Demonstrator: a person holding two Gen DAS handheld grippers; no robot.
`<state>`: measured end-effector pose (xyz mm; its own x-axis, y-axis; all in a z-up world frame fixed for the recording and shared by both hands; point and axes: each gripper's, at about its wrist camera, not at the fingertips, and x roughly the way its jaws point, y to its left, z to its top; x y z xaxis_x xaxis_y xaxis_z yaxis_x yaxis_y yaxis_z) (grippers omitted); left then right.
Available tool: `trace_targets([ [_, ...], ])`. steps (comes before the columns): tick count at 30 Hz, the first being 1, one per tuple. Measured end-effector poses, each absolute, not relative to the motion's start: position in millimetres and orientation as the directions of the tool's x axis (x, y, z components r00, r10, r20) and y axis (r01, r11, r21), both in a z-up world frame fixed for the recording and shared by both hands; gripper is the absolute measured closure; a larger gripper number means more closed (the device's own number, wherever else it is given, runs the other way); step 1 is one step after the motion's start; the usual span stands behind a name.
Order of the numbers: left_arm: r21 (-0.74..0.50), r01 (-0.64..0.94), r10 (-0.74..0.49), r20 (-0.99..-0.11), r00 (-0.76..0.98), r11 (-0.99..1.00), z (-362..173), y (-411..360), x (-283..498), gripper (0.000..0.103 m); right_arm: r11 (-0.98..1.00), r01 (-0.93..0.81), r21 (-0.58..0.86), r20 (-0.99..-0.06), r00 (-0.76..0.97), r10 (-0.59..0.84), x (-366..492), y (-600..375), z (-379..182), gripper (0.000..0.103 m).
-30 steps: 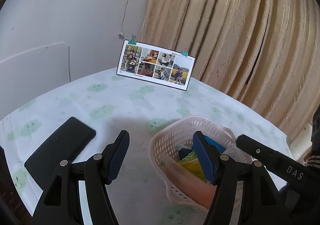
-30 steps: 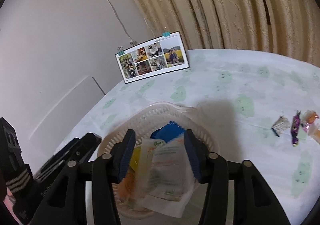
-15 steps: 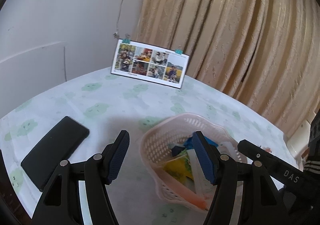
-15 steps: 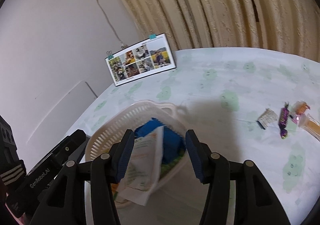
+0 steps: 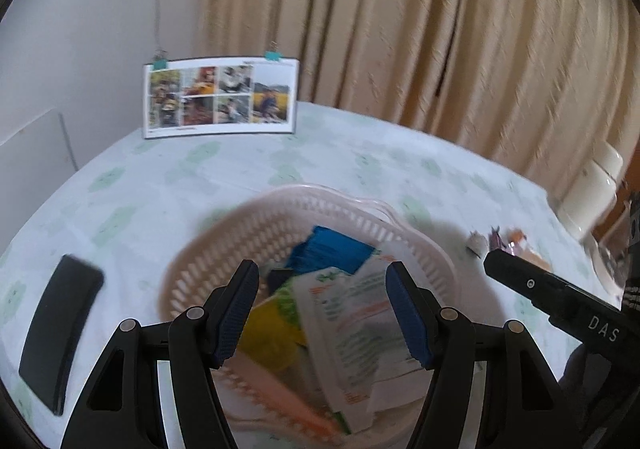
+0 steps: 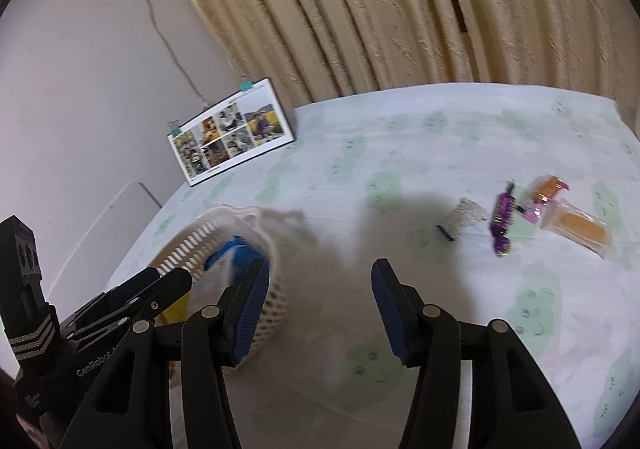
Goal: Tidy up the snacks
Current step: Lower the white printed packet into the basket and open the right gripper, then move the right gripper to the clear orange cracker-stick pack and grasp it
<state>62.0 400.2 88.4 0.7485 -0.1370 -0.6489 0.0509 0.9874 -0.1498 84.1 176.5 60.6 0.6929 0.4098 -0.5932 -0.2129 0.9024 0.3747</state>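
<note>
Released from your right gripper [image 6: 318, 309], the white packet [image 5: 356, 329] now lies in the basket [image 5: 240, 233], long axis toward you. Both grippers' fingers spread, empty; left gripper [image 5: 322, 315] over basket.

A home: beige curtain [image 5: 440, 29], photo calendar [image 5: 220, 99] and patterned tablecloth [image 6: 440, 137] on a table.

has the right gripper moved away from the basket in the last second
Yes. The right gripper has swung right: the basket, earlier centred between its fingers, now sits at its left finger, and the loose candies look closer.
</note>
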Motion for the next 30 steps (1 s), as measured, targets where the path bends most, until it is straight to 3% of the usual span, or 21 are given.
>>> trace_targets([
  [5, -0.108, 0.093, -0.141, -0.682, 0.718, 0.990, 78, 386, 71, 0.033, 0.908, -0.179, 0.378, -0.601, 0.698, 0.388, 84, 159, 56, 0.051],
  [17, 0.012, 0.007, 0.004, -0.707, 0.707, 1.000, 68, 387, 70, 0.032, 0.932, -0.111, 0.346, -0.623, 0.715, 0.317, 78, 114, 46, 0.051],
  [30, -0.016, -0.007, -0.004, -0.630, 0.777, 1.000, 97, 372, 47, 0.032, 0.950, 0.035, 0.309, -0.662, 0.725, 0.189, 82, 34, 31, 0.051],
])
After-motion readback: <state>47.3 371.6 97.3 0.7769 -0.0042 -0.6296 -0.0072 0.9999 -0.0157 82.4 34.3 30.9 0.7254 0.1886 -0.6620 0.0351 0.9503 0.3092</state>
